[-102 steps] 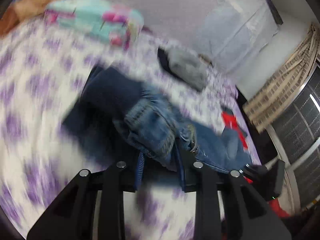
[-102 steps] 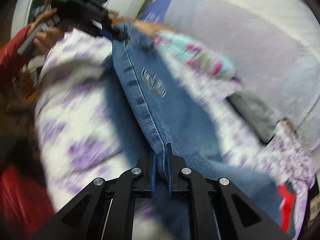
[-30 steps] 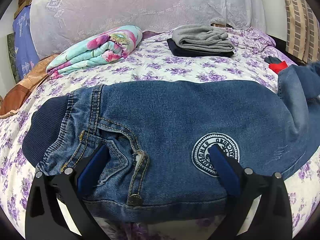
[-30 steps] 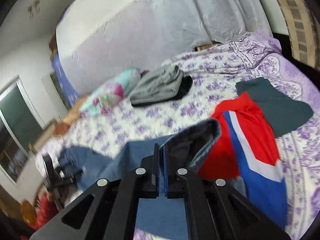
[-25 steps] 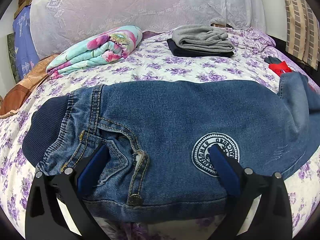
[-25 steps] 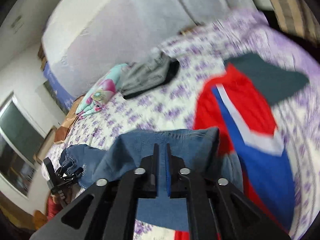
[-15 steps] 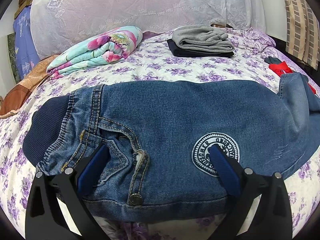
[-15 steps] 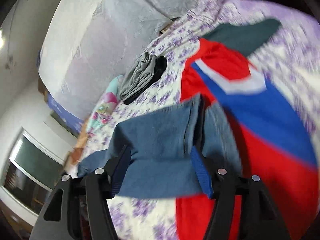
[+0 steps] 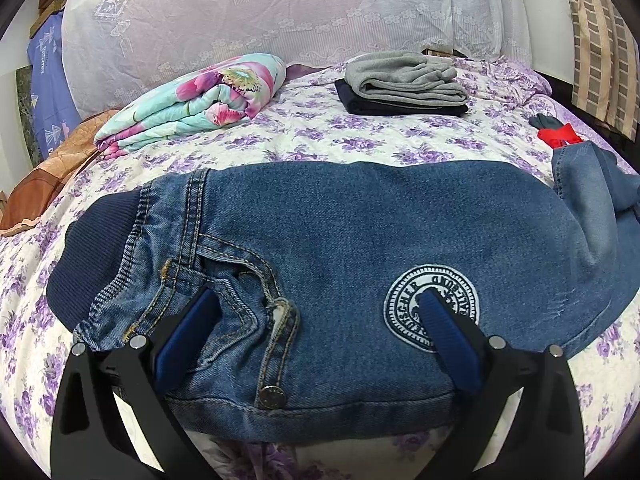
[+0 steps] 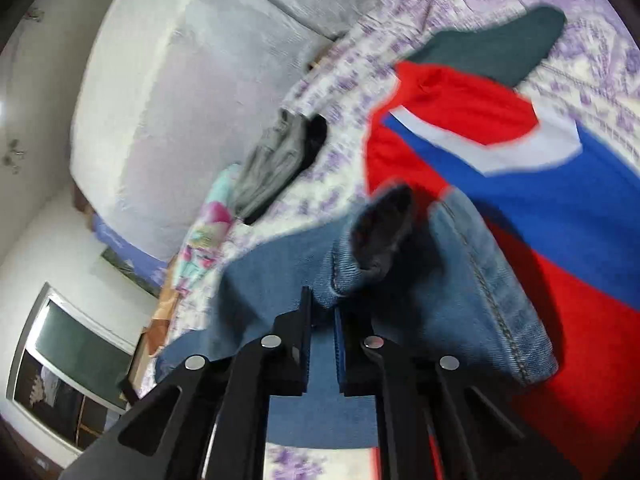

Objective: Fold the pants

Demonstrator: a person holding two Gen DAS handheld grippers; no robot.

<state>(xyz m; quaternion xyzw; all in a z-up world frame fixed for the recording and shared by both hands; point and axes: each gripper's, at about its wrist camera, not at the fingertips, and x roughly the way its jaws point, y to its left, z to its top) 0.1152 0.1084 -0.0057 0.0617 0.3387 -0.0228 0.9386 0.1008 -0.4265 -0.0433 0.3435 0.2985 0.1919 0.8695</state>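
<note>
Bed (image 9: pixel 320 136) w/ purple-flower sheet carries everything. My jeans (image 9: pixel 340 240) lie flat across it, waist toward the left side, heavy blue denim w/ a ribbed dark waistband (image 9: pixel 92 248), a metal button (image 9: pixel 272 397) and a round white stitched patch (image 9: pixel 431 308); lettering on it too small to read. Left gripper (image 9: pixel 316 312): jaws spread wide, resting on the denim, gripping nothing. Right gripper (image 10: pixel 321 320): jaws nearly closed, pinching a fold of denim near the leg cuff. Beside that cuff, a smooth red, white and blue shirt (image 10: pixel 520 152). Further back a floral quilt (image 9: pixel 192 100), folded, and soft grey folded clothes (image 9: pixel 404 80).
</note>
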